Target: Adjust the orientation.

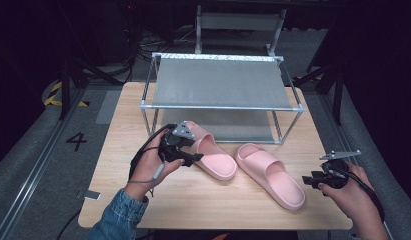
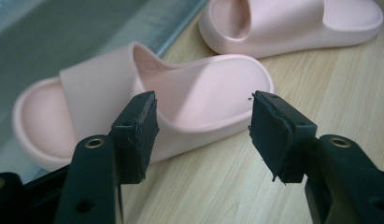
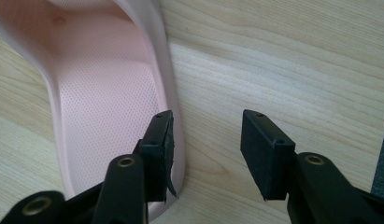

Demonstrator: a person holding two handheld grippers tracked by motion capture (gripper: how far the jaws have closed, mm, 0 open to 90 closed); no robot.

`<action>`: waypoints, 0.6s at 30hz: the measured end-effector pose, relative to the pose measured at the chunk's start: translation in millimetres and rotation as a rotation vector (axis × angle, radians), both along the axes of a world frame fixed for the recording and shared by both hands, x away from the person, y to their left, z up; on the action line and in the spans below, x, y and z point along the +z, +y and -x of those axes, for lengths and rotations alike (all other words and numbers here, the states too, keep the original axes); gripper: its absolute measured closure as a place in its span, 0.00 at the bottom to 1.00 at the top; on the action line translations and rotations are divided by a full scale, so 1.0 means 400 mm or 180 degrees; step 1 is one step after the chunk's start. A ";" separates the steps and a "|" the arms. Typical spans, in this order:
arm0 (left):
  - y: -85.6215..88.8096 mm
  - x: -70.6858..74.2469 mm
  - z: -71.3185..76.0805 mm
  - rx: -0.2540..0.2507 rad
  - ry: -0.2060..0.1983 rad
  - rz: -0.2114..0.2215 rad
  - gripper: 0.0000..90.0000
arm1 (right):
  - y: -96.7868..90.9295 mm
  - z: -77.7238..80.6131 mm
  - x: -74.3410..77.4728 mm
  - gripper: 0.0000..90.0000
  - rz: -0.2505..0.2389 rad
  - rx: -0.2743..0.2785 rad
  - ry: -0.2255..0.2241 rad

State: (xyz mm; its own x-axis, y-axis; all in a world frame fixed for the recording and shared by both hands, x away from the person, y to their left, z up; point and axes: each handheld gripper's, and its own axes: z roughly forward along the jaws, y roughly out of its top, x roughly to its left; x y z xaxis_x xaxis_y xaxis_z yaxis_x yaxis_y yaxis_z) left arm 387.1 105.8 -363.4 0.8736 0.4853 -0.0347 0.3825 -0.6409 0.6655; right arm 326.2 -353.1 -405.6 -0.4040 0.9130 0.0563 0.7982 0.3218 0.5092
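1. Two pink slippers lie side by side on the tabletop [image 1: 143, 200], in front of a metal shoe rack [image 1: 220, 82]; likely staged there for shelving.
2. Left slipper [image 1: 210, 156] sits just before the rack's lower shelf [image 1: 233, 125], toe toward the person.
3. Left claw [image 1: 189, 159] hovers at that slipper's side, jaws apart, nothing between them. In the left gripper view the slipper's side wall [image 2: 180, 135] lies just beyond the pads.
4. Right slipper [image 1: 273, 176] lies angled, near the tabletop's right edge.
5. Right claw [image 1: 307, 180] waits by that slipper's end, jaws apart; one pad [image 3: 158, 154] overlaps the rim [image 3: 173, 107], no squeeze evident.
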 end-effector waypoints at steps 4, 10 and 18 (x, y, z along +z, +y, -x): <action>-0.026 -0.021 -0.003 -0.0089 0.0078 -0.0048 0.51 | 0.000 0.000 -0.003 0.61 0.0006 0.0005 0.0017; -0.087 -0.070 -0.004 -0.0273 0.0250 -0.0102 0.63 | 0.004 0.002 -0.008 0.62 0.0022 0.0040 0.0022; -0.122 -0.124 -0.024 -0.0278 0.0318 -0.0186 0.70 | 0.001 0.012 -0.012 0.62 0.0037 0.0015 0.0018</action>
